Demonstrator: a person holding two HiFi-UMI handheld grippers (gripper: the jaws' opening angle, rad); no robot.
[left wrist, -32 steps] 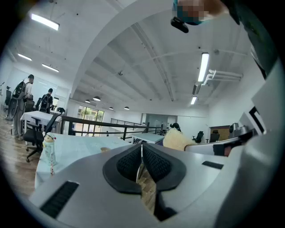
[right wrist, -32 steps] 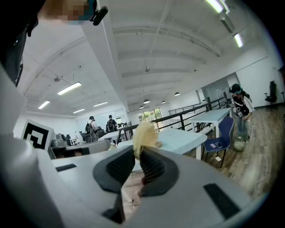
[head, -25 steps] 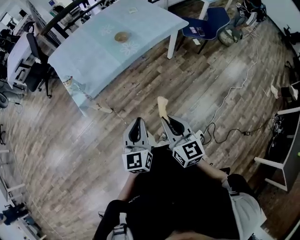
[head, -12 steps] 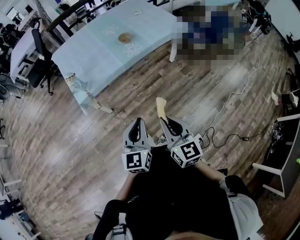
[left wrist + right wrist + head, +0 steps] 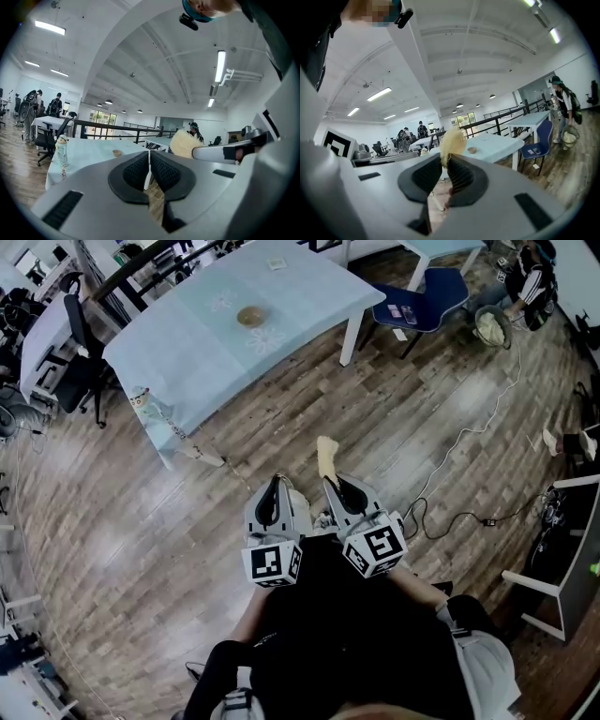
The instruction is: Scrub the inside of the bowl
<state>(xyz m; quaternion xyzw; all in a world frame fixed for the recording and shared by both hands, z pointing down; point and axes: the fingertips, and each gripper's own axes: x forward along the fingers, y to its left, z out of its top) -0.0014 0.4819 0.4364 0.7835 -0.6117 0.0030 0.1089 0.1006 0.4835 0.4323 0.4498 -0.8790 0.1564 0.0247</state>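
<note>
Far from the round tan bowl (image 5: 250,316) on the pale-blue bench (image 5: 178,352), right gripper (image 5: 329,481) fingers clamp a yellowish scrubber (image 5: 325,454) — perhaps loofah. Empty, the left gripper (image 5: 274,484) fingers meet.

My left gripper (image 5: 276,483) and right gripper (image 5: 331,485) are pale grey moulded shells with black ribbed pads (image 5: 136,171). Each carries a white cube (image 5: 273,562) printed with black square markers. I wear a black top (image 5: 347,634) and light grey trousers (image 5: 487,667).

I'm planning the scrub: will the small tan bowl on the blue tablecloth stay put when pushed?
Probably not: the small tan bowl looks shallow and light, so it may slide. The light blue tablecloth, hanging loose, could bunch under it.
</note>
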